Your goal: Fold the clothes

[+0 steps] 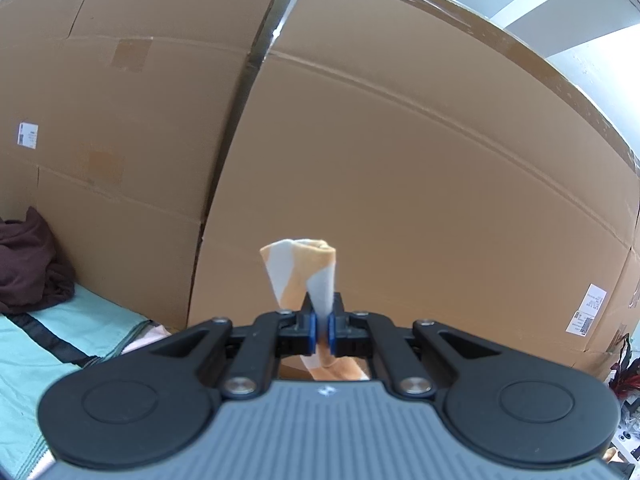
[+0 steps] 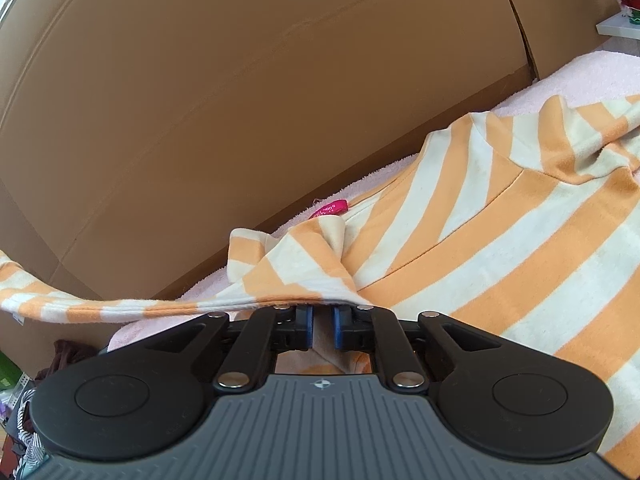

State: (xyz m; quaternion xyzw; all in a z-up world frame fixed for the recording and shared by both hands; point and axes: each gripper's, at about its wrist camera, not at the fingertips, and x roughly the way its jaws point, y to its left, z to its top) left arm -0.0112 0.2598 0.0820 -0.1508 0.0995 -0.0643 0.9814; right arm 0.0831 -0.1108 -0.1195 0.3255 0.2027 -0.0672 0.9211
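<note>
L gripper: jaws nearly closed, pinching fold of striped shirt; cloth sticks up past tips, raised before cardboard. R gripper: jaws narrow, clamping shirt edge; rest spread ahead and to right on pink towel.

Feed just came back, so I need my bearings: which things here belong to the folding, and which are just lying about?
In the job:
- striped shirt, orange and cream
- left tongs, shut on a fold of it
- right tongs, shut on its edge
- pink towel underneath

Lying about:
- cardboard boxes
- dark maroon garment
- teal cloth
</note>
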